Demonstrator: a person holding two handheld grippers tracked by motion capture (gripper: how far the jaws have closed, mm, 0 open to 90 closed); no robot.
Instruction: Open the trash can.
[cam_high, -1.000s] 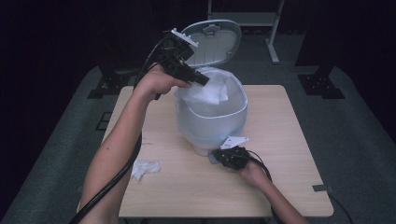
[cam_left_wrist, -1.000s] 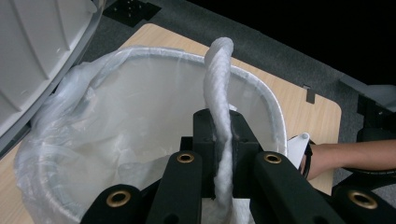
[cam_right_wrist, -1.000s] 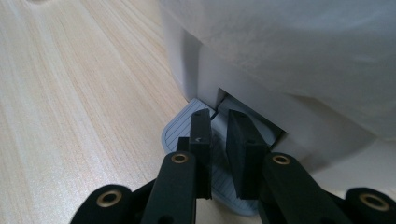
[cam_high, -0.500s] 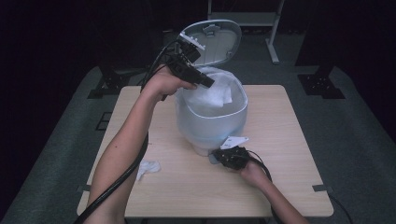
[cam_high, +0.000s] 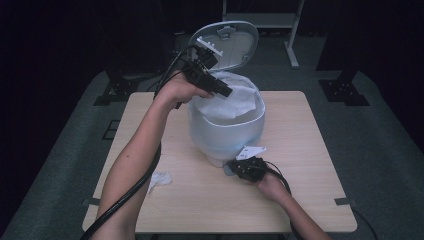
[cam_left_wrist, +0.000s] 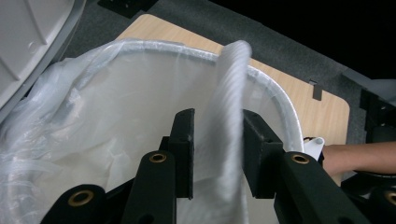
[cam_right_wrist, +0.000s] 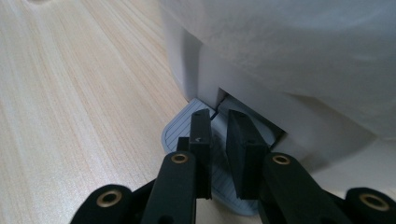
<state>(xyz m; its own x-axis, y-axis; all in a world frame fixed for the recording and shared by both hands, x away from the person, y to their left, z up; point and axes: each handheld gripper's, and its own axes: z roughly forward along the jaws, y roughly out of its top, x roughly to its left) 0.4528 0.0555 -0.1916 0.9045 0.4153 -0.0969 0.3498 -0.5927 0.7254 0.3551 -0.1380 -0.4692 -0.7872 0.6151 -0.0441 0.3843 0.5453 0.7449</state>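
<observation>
The bin (cam_high: 226, 131) stands mid-table (cam_high: 310, 165) with its lid (cam_high: 235, 42) up and liner (cam_high: 227, 100) partly seated; the left tool (cam_left_wrist: 217, 140) pinches a liner fold at the rim, the right tool (cam_right_wrist: 219, 154), slightly parted, presses the pedal (cam_right_wrist: 184, 128), so tucking remains

No writing, label, brand, number or sign can be read anywhere. The bin (cam_high: 225, 127), its raised lid (cam_high: 235, 42), the liner (cam_left_wrist: 116, 116), the pedal (cam_right_wrist: 187, 128) and the tabletop (cam_high: 310, 150) all look plain and unmarked.
</observation>
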